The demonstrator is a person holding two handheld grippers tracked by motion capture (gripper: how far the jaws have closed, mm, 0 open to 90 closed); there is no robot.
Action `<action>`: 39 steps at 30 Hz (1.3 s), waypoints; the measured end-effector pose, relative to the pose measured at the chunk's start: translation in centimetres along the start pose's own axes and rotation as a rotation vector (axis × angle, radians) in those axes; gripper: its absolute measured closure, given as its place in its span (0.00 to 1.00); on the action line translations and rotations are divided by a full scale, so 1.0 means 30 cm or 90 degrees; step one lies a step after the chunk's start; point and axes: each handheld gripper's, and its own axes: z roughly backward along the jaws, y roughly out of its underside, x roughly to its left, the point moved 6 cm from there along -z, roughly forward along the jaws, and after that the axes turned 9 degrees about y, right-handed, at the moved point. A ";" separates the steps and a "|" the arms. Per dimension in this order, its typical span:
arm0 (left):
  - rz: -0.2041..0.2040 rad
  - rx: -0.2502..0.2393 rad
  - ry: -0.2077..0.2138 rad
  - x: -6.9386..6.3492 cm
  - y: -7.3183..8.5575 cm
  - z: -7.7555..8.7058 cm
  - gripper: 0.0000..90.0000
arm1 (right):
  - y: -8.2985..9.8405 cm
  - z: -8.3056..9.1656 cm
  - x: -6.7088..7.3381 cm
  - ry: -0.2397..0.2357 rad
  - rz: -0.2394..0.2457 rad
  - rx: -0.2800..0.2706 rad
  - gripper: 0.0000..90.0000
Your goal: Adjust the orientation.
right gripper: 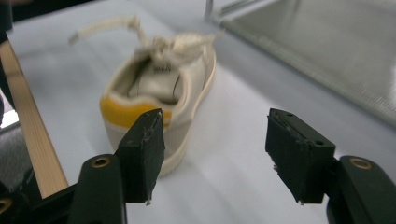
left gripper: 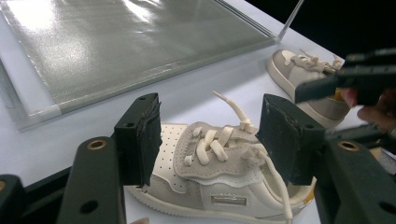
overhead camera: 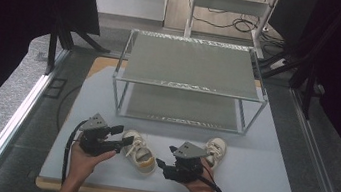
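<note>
Neither shoe has been lifted yet. The left gripper (overhead camera: 128, 141) stands open around the left shoe (overhead camera: 140, 152), pads not pressing it. The right gripper (overhead camera: 164, 157), also open, holds nothing; the right shoe (overhead camera: 215, 150) lies just behind it, possibly touching the hand. Both rest on the pale table (overhead camera: 258, 179), near the empty wire rack (overhead camera: 193, 64); beyond it, dark curtains and floor cables.
</note>
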 end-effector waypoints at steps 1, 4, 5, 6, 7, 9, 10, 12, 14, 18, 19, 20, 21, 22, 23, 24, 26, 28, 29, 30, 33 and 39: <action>0.000 0.000 0.001 -0.001 0.000 0.000 0.43 | 0.009 -0.002 0.003 -0.001 0.004 0.004 0.46; -0.002 0.000 0.001 -0.004 0.000 0.000 0.43 | 0.021 0.000 0.009 0.003 0.021 0.011 0.53; -0.004 0.000 0.001 -0.007 -0.001 0.000 0.43 | 0.028 0.005 0.020 -0.004 0.031 0.015 0.59; -0.004 0.000 0.001 -0.007 -0.001 0.000 0.43 | 0.030 0.005 0.027 -0.010 0.033 0.017 0.60; -0.005 0.000 0.002 -0.009 -0.002 0.000 0.43 | 0.035 0.002 0.036 -0.015 0.039 0.021 0.63; -0.006 0.000 0.002 -0.011 -0.002 0.001 0.43 | 0.041 -0.010 0.050 -0.019 0.047 0.027 0.67; -0.006 0.000 0.002 -0.010 -0.002 0.001 0.43 | 0.044 -0.017 0.056 -0.023 0.049 0.028 0.69; -0.006 -0.001 0.002 -0.008 -0.002 0.003 0.43 | 0.049 -0.031 0.069 -0.029 0.054 0.032 0.73; -0.005 -0.001 0.001 -0.004 -0.001 0.005 0.43 | 0.048 -0.034 0.077 -0.038 0.056 0.028 0.75; -0.003 -0.003 0.000 -0.001 -0.001 0.007 0.43 | 0.045 -0.038 0.097 -0.064 0.058 0.024 0.80; -0.004 -0.004 0.001 -0.001 -0.003 0.010 0.43 | 0.044 -0.040 0.103 -0.070 0.057 0.024 0.80; -0.004 -0.005 0.000 -0.001 -0.003 0.011 0.43 | 0.043 -0.043 0.115 -0.079 0.059 0.021 0.81; -0.005 -0.007 0.001 -0.002 -0.005 0.014 0.43 | 0.041 -0.045 0.123 -0.084 0.060 0.020 0.81; -0.005 -0.008 0.000 -0.002 -0.006 0.016 0.43 | 0.039 -0.049 0.137 -0.093 0.063 0.018 0.81; -0.005 -0.008 0.000 -0.002 -0.006 0.016 0.43 | 0.036 -0.053 0.150 -0.098 0.064 0.016 0.81; -0.004 -0.011 -0.001 -0.002 -0.008 0.021 0.43 | 0.033 -0.057 0.162 -0.104 0.067 0.013 0.81; -0.003 -0.013 -0.001 0.000 -0.009 0.025 0.43 | 0.028 -0.066 0.188 -0.111 0.074 0.005 0.82; -0.002 -0.015 -0.001 0.002 -0.009 0.028 0.43 | 0.023 -0.081 0.209 -0.110 0.080 -0.001 0.82; -0.002 -0.015 -0.001 0.003 -0.009 0.030 0.43 | 0.022 -0.087 0.218 -0.113 0.077 -0.002 0.82; -0.002 -0.016 -0.002 0.005 -0.009 0.031 0.43 | 0.022 -0.096 0.225 -0.112 0.077 -0.006 0.81; -0.001 -0.017 -0.004 0.008 -0.010 0.034 0.43 | 0.026 -0.112 0.242 -0.113 0.076 -0.006 0.79; 0.000 -0.021 -0.008 0.016 -0.013 0.045 0.43 | 0.018 -0.075 0.213 -0.098 0.070 -0.021 0.77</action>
